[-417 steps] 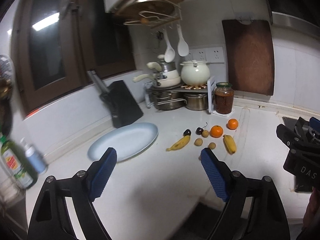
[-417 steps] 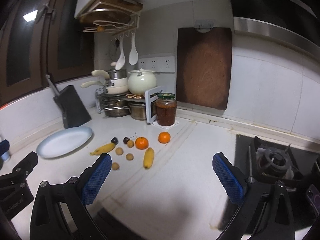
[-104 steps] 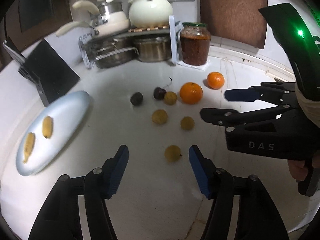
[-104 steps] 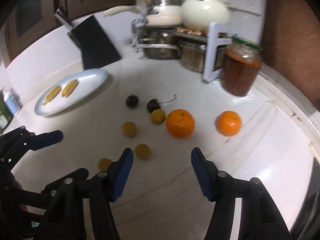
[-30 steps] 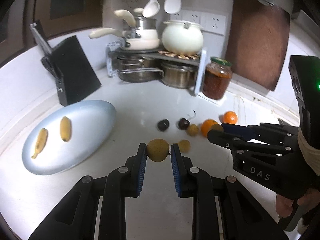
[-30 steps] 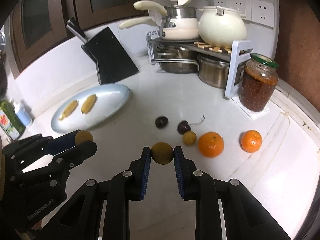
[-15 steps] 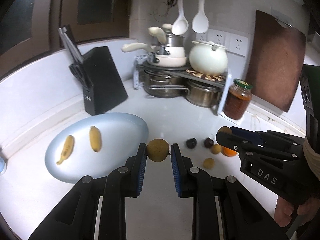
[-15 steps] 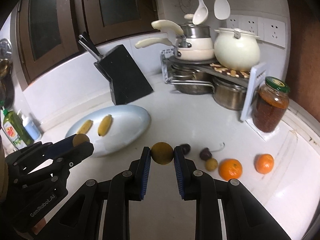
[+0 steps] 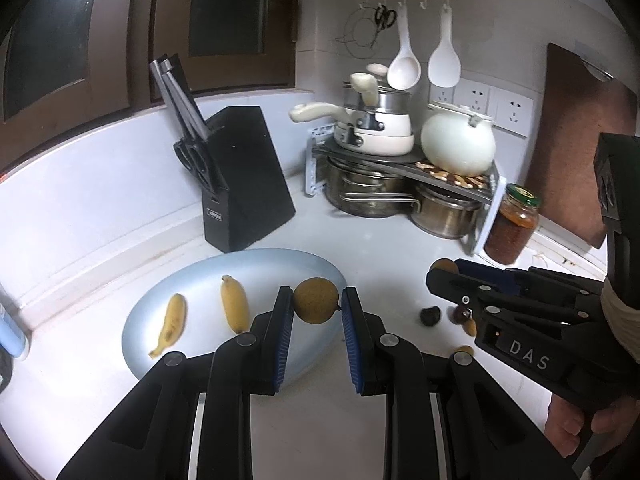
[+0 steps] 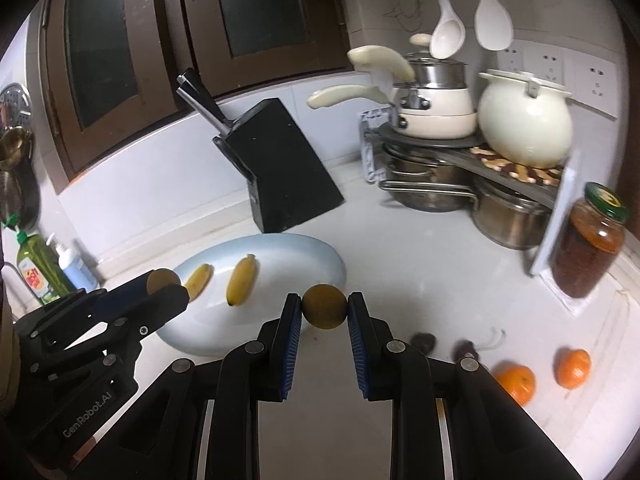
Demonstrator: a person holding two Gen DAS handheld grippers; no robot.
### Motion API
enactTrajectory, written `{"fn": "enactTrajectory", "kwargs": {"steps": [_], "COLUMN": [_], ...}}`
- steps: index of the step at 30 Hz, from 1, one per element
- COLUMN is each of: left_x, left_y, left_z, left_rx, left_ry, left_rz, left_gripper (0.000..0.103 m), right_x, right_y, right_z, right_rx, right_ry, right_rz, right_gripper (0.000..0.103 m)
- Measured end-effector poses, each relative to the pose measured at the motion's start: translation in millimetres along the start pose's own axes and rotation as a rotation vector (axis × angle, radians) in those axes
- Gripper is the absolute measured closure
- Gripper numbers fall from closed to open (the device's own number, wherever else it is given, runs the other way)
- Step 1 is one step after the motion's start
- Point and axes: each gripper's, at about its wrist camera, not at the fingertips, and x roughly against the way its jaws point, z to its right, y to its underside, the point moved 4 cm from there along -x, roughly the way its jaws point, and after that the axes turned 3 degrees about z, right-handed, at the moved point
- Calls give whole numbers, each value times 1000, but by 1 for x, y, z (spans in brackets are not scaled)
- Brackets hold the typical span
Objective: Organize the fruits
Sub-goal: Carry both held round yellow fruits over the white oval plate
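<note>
Both tongs have risen from the desk [image 9: 400,240]; left tongs [image 9: 316,306] clench a longan [image 9: 316,300], right tongs [image 10: 324,312] clench another longan [image 10: 324,311]. They now near the plate [image 9: 272,268] holding two bananas [image 9: 234,308]; drop-off looks next.

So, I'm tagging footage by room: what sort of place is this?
Most likely a home kitchen: a black knife block on the white countertop, stacked steel pots on a corner rack, and white ladles hanging on wall hooks.

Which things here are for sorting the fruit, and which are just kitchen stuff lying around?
For the job:
blue plate
two bananas
brown fruit in left hand-held gripper
brown fruit in right hand-held gripper
oranges

Just there:
knife block
jar
pots
spoons
</note>
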Motion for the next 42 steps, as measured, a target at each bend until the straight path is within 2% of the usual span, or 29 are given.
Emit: {"fn": "enactTrajectory", "kwargs": {"steps": [11, 20, 35, 42], "left_x": [-39, -86, -156, -186], "left_y": [-19, -20, -13, -6], "left_z": [-32, -51, -69, -68], "left_rx": [-15, -8, -34, -62], "left_ry": [-35, -23, 49, 78], "left_rz": [-15, -91, -198, -283], "left_gripper": [78, 78, 78, 78], "right_x": [-54, -96, -174, -195], "right_y": [-26, -40, -25, -18], "right_z": [-18, -24, -20, -15], "right_rx": [21, 57, 91, 105], "right_ry": [-39, -45, -66, -51], "right_rz": [-47, -93, -248, -300], "right_gripper": [78, 78, 78, 78]}}
